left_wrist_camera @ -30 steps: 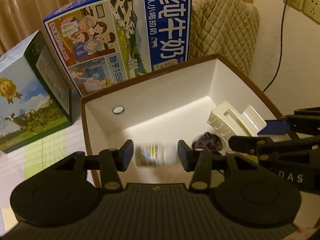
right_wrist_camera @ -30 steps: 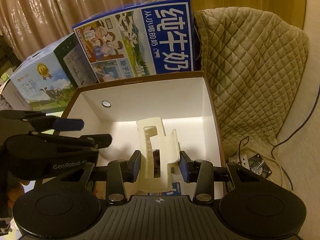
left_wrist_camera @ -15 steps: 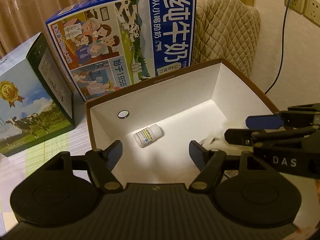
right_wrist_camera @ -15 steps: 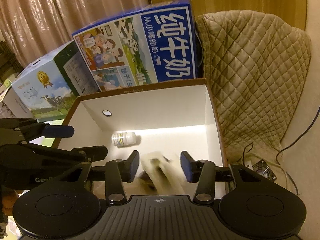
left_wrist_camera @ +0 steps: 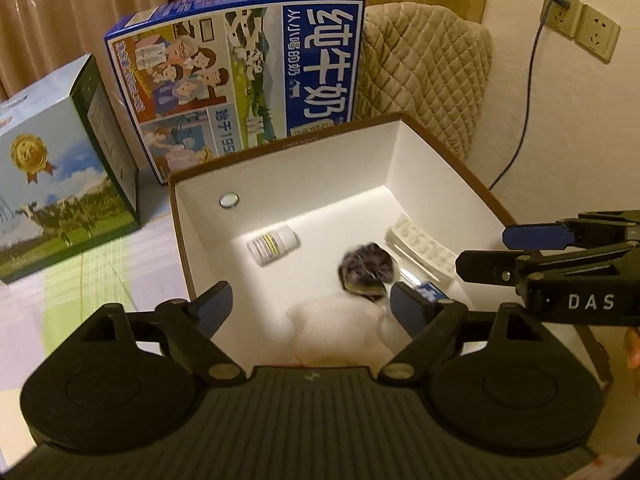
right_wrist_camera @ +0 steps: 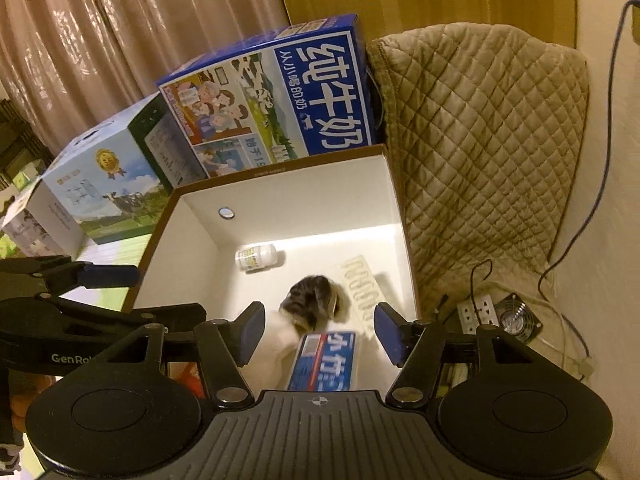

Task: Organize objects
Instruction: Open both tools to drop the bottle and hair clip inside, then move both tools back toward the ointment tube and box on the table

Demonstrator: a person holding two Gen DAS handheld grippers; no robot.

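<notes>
Brown-rimmed white box [left_wrist_camera: 280, 184] as landmark, standing open on the counter [left_wrist_camera: 120, 264].

Inside the box, near its far wall: small white pill bottle [left_wrist_camera: 273, 245] lying on its side. Toward the box's right wall: cream plastic holder [left_wrist_camera: 420, 246] lying flat. Between bottle and holder: dark fuzzy thing [left_wrist_camera: 366, 268], blurred, kind not clear. Nearer than that, on the box floor: white soft thing [left_wrist_camera: 340, 332] and a blue-and-white packet [right_wrist_camera: 326, 360].

Above the box's near edge: left gripper [left_wrist_camera: 310, 304], jaws spread wide, just been opening, nothing pinched between them. Beside it, over the box's right half: right gripper [right_wrist_camera: 318, 332], jaws likewise apart, just been opening, nothing gripped, packet lying lower down in the gap.

Behind the box: blue milk carton case [left_wrist_camera: 248, 76], upside down. Left of the box: green-and-blue milk case [left_wrist_camera: 60, 172]. Right of the box: quilted beige cover [right_wrist_camera: 480, 140].
</notes>
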